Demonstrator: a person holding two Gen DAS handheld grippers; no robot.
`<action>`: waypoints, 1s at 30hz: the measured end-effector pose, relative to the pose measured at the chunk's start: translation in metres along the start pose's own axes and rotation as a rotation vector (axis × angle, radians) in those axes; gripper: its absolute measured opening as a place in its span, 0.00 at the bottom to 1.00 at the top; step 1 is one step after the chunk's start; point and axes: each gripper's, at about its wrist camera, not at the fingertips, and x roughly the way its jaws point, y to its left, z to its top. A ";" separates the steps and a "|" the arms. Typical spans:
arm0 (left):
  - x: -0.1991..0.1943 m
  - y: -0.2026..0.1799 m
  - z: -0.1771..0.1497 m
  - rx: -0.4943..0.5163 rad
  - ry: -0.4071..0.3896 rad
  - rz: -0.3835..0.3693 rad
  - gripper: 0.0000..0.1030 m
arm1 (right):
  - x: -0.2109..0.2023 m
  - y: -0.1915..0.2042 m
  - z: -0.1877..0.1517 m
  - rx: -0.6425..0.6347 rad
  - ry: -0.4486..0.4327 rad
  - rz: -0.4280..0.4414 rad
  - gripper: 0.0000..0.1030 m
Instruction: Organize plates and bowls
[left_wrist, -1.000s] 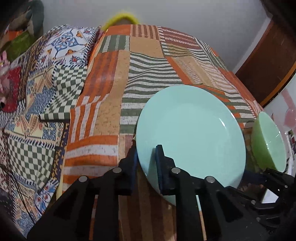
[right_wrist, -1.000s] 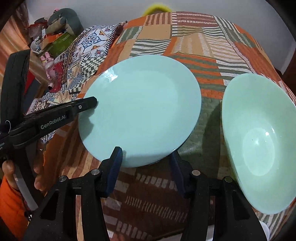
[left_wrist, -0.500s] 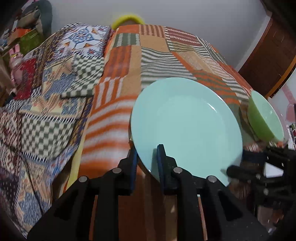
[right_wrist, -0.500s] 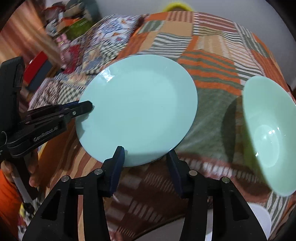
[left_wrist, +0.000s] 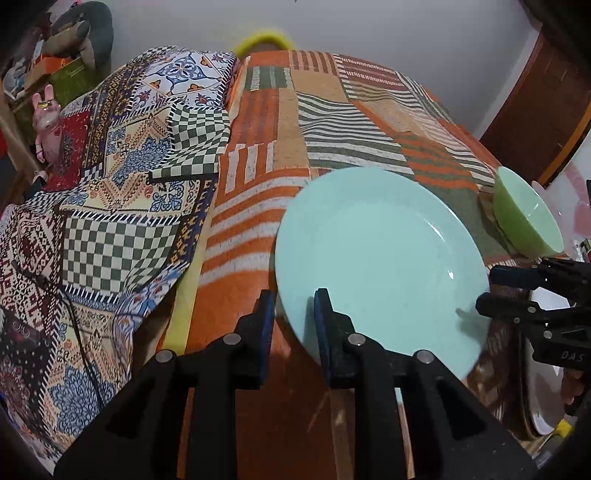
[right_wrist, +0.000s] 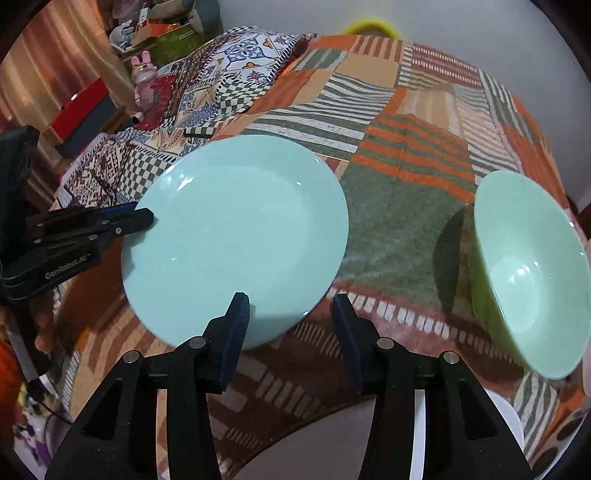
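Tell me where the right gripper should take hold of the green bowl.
Probably the rim of the green bowl, on the side nearest the right gripper, coming from above: one of the jaws inside the wall, one outside. The bowl looks too wide to span, its mouth is open and empty, and the plate stands apart from it.

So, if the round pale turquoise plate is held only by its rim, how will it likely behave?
The round pale turquoise plate looks stiff and glazed, with bright glints, so it may be slippery in the left gripper, whose pads pinch its rim. It is wide and held at one edge only, so it may sag or pivot. It is probably breakable if dropped.
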 end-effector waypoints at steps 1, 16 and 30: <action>0.004 0.000 0.003 0.007 0.000 0.002 0.21 | 0.004 -0.002 0.003 0.013 0.008 0.005 0.42; 0.014 -0.001 0.011 0.034 -0.013 0.009 0.22 | 0.018 -0.003 0.011 0.030 0.046 -0.003 0.32; -0.038 -0.008 -0.003 0.036 -0.112 0.044 0.22 | -0.021 0.004 0.002 -0.014 -0.054 0.041 0.21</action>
